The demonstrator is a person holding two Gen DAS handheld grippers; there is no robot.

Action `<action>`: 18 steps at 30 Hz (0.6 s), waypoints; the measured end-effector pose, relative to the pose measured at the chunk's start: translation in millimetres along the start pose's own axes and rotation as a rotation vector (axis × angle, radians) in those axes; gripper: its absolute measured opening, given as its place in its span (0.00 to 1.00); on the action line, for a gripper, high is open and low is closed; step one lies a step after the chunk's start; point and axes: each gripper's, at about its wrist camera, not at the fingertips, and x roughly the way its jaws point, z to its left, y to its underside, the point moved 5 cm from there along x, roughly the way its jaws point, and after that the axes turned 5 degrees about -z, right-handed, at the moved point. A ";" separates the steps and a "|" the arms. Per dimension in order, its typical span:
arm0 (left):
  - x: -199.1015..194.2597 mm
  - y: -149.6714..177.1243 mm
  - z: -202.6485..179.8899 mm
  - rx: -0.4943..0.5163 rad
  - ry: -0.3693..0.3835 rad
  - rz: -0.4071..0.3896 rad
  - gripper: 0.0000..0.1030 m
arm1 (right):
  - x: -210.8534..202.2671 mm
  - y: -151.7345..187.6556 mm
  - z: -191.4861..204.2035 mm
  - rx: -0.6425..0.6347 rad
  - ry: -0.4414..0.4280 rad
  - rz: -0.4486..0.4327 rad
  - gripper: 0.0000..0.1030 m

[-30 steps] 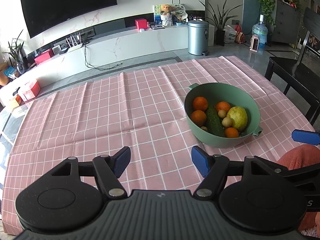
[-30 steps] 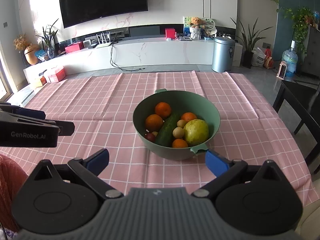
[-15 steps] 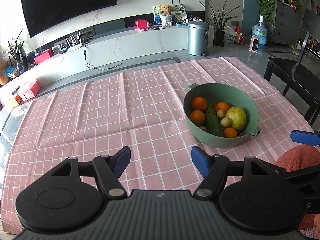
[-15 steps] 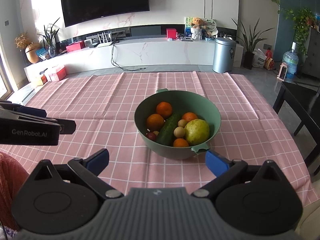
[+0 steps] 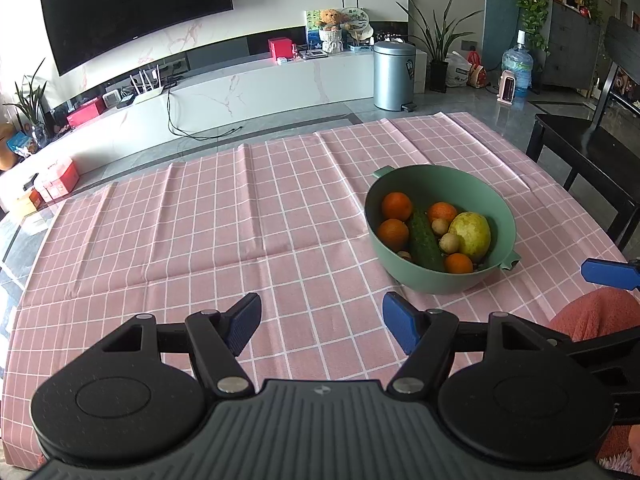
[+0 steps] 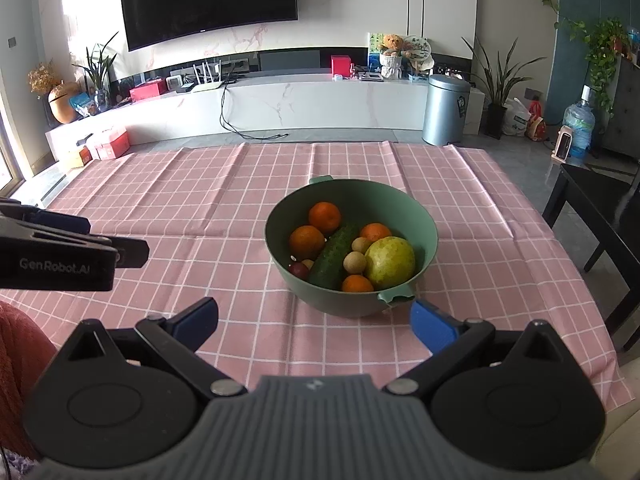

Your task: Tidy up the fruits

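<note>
A green bowl stands on the pink checked tablecloth; it also shows in the left wrist view. It holds several oranges, a cucumber, a yellow-green pear, small brown round fruits and a dark red fruit. My right gripper is open and empty, just in front of the bowl. My left gripper is open and empty, to the bowl's front left.
A dark chair stands at the table's right edge. A white TV bench and a metal bin stand beyond the table's far edge. The left gripper's body shows at the left of the right wrist view.
Both views have shifted slightly; the bowl sits a little further left in the left wrist view and a little higher and right in the right wrist view. Both grippers stay open.
</note>
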 end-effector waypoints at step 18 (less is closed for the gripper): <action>-0.6 -0.2 0.6 0.014 0.013 -0.018 0.80 | 1.8 -0.5 1.9 -0.008 0.010 0.009 0.96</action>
